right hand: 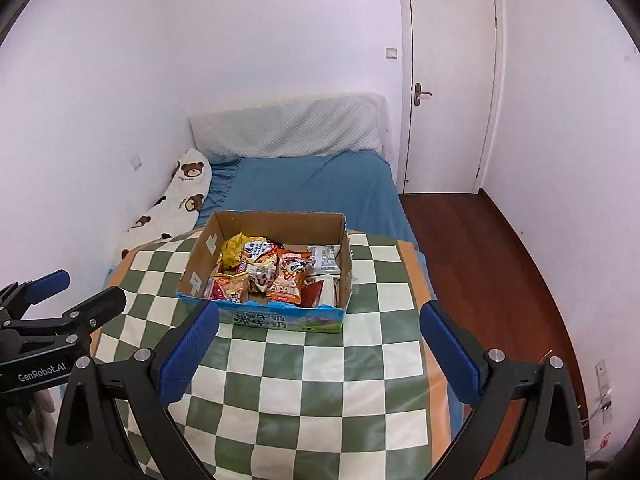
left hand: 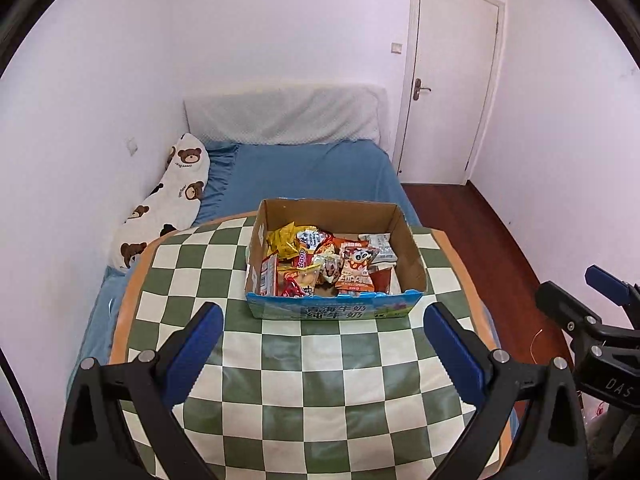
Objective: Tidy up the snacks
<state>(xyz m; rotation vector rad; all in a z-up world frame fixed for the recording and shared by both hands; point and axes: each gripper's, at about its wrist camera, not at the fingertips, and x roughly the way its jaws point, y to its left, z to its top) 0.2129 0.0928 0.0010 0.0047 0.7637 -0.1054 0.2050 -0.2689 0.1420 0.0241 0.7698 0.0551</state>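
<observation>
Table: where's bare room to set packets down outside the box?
Free: checkered table between the cardboard box and both open grippers, the left gripper and the right gripper; also the strip left of the box. Crowded: inside the box, snack packets piled except its far right corner.

The left gripper (left hand: 322,316) is hanging over the near part of the checked table (left hand: 320,380). Its two blue pads (left hand: 196,344) are standing wide apart, and nothing is sitting between them. The right gripper (right hand: 318,316) is hanging over the same near part of the table, just to the right of the left one. Its blue pads (right hand: 448,344) are also spread wide with nothing in between. Both are pointing forward and tipping down a little toward the table top.
</observation>
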